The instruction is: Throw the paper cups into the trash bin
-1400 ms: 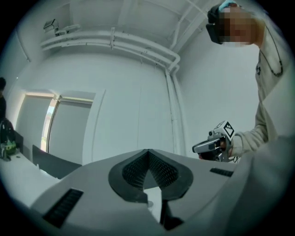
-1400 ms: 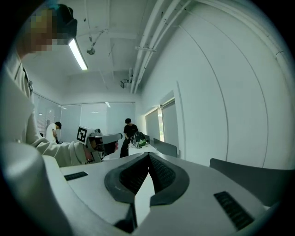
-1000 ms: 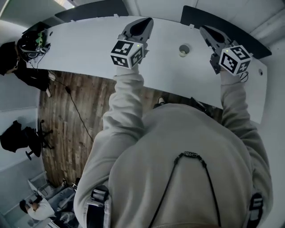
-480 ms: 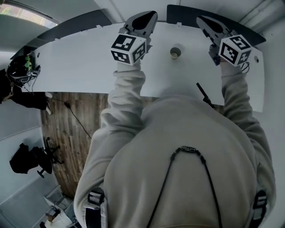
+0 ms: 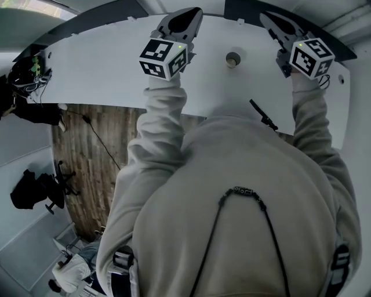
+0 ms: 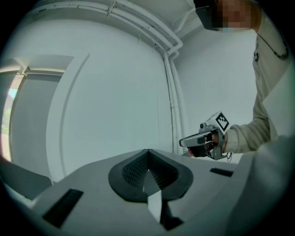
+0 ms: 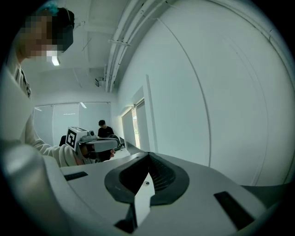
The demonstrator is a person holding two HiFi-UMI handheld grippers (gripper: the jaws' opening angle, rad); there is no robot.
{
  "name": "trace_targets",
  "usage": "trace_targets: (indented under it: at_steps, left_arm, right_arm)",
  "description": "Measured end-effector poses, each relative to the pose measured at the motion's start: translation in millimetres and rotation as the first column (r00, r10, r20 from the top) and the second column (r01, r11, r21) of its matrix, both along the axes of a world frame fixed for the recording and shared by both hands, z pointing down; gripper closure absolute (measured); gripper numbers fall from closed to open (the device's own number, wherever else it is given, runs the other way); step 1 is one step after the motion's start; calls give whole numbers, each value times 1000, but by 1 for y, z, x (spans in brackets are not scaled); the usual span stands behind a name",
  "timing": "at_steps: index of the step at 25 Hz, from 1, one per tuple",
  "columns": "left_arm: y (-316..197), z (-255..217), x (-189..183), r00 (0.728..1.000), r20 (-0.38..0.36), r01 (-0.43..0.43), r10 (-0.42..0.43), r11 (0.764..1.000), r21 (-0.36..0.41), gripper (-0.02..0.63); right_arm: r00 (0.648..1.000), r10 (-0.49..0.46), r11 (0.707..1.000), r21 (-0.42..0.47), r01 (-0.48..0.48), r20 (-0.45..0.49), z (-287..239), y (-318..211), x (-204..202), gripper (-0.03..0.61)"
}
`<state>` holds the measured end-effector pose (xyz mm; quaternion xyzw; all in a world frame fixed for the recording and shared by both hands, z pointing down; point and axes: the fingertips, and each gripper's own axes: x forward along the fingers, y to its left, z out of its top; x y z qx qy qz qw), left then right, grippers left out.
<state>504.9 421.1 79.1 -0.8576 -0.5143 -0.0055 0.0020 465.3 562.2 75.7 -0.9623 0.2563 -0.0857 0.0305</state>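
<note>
Paper cup point(image 5: 233, 58) still stands untouched on the white counter point(image 5: 98, 75) between the left gripper point(image 5: 188, 17) and right gripper point(image 5: 272, 23), whose jaws are both closed and empty, so grasping has not begun

Office: long white table point(image 5: 104, 69), black swivel chair point(image 5: 40, 194), wood floor point(image 5: 87, 156).

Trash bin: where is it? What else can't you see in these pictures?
- Trash bin: in no view; the person's body fills the lower head view.
- Paper cup: too small in the head view to see inside.
- Hand-held gripper views: both aim at walls, so no cup shows there.
</note>
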Motion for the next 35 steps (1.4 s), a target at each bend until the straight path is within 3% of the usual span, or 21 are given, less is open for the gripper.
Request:
trace_targets:
  at_steps: [5,12,18,25,26,28,30,35]
  left_arm:
    - [-5,17,1,999,10,42,-42,999,18,618]
    - [-10,40,5,992,91,82,-83,996,20,618]
    - [-22,81,13,974,179,138,-138,990,13,618]
    - [-29,141,-3,951,278,127,-136,991,50,608]
    - [-29,147,-5,948,288,126,-134,991,49,594]
    - [-27,162,-11,943,307,120,-131,991,55,538]
    - [-25,179,-16,937,325,115,-131,991,67,482]
    - [-28,232,-24,908,399,99,-127,991,90,445]
  right_arm:
    - [999,-36,999,-9,36,35,16,-8,11,566]
    - [989,-76,997,-19,79,128,43,-13,22,565]
    - [969,-12,999,-39,23,246,102,-10,36,565]
    - [926,4,1000,-4,-3,377,179,-14,29,563]
    - [919,14,1000,-1,-14,393,190,-14,27,553]
    - [903,40,999,-6,-41,428,215,-12,20,451]
    - [884,68,998,-18,-67,462,241,-8,13,405]
    - [819,77,996,-14,-84,568,304,-7,4,385]
